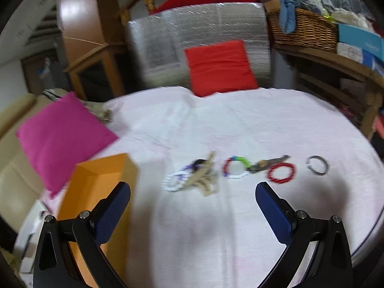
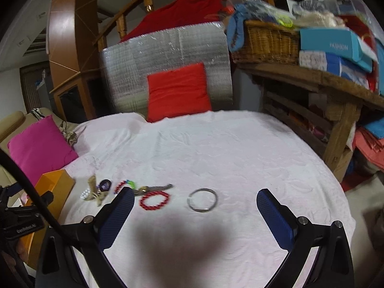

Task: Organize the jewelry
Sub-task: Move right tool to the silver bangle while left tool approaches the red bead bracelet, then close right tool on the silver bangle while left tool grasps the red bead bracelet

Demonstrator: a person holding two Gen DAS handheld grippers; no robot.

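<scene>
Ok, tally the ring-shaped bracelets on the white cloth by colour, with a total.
Red beaded bracelet: 1
Silver bangle: 1
Multicolour beaded bracelet: 1
White beaded bracelet: 1, partly under a tangle of other pieces
Total: 4 clearly seen

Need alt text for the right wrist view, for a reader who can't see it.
The open right gripper hovers above a white cloth-covered table, framing a thin silver metal bangle. A red beaded bracelet lies left of it, with more jewelry and an orange box beyond.
</scene>
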